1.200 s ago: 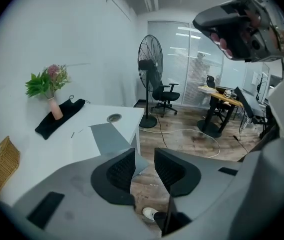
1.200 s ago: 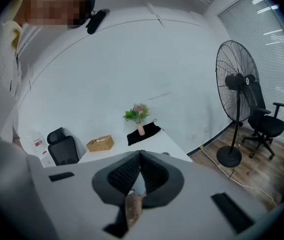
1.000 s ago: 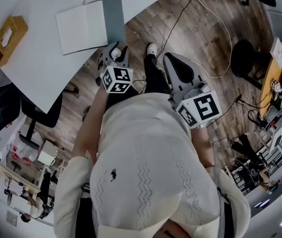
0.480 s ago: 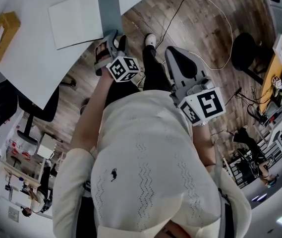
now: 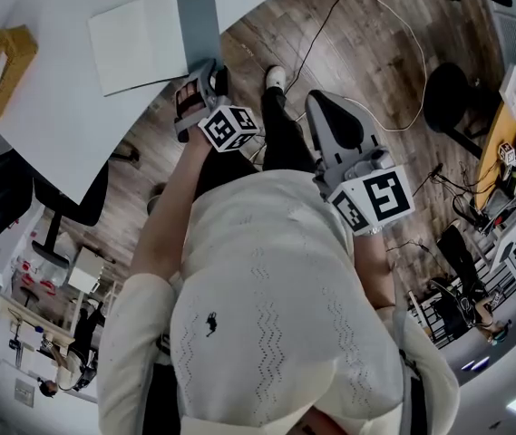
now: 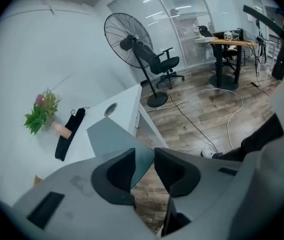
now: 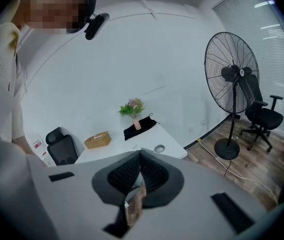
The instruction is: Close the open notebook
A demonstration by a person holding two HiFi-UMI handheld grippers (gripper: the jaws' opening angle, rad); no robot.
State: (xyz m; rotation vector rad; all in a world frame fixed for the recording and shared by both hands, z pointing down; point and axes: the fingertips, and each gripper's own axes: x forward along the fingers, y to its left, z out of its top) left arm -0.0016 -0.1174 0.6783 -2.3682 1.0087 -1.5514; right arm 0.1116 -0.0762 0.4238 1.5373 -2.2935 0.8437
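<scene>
Notebook [image 5: 144, 39] lies open, upper left of head view, on white table [image 5: 58, 125]: white page left, grey cover [image 5: 199, 18] right, by table's edge. Spread's long axis runs left-right, tipped up a bit at right; spine approx top-bottom. L gripper [image 5: 201, 82] sits just below cover's near corner. Jaws are apart but have just been closing; corner shows in the gap, pads not on it. R gripper [image 5: 326, 116], centre-right: jaws together, empty. Risks: shallow bite lets thin cover slip & flop back; a sideways pull drags the whole notebook off the edge.
</scene>
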